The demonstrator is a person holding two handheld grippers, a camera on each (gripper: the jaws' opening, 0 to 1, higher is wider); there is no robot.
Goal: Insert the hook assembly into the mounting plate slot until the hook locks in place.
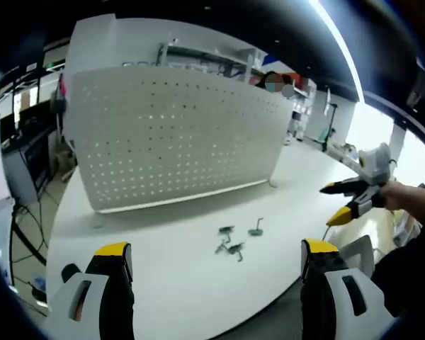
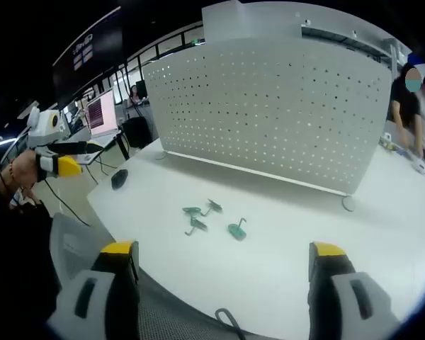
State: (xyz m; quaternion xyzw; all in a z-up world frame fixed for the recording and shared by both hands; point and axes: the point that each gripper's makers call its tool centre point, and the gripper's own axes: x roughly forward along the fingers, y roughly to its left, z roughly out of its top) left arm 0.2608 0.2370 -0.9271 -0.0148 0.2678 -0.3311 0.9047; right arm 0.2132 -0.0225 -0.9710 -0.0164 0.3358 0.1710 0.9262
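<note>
Hooks (image 1: 231, 241) lie loose in a small cluster on the counter (image 1: 163, 283) before the pegboard (image 1: 170, 134), both tongs (image 1: 216, 273) (image 2: 223, 273) released and empty, so a clumsy pinch could scatter them or snag two together.

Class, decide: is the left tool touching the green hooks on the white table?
Apart. In the left gripper view, the left tool sits open, with bare table plainly between it and the green hooks.
</note>
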